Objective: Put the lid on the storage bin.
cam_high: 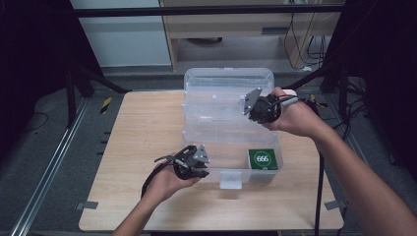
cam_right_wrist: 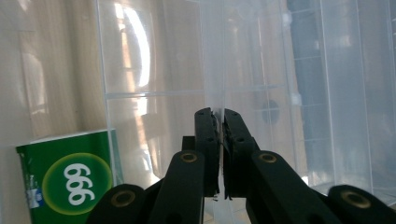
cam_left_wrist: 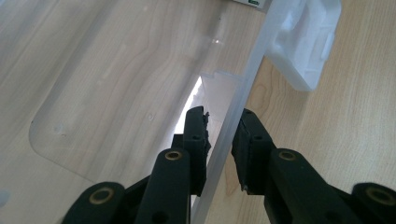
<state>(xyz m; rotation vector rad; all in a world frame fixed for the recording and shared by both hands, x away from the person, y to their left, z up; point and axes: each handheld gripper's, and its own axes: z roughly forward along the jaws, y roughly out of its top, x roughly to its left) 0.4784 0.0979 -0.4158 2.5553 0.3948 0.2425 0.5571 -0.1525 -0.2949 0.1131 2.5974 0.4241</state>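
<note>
Clear plastic lidded box [cam_high: 216, 129]: your left hand-held gripper [cam_left_wrist: 223, 142] clamps its front wall; your right hand-held gripper [cam_right_wrist: 218, 140] pinches its raised lid.

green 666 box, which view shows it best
The right gripper view: the green 666 box is large and readable behind the clear wall. The high view shows it small in the bin's front right corner; the left gripper view catches just an edge.

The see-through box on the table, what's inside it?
Inside the clear plastic box stands one small green packet with 666 on it, in the near right corner. The floor beside it looks bare. The right gripper and hand cover part of the raised lid.
</note>
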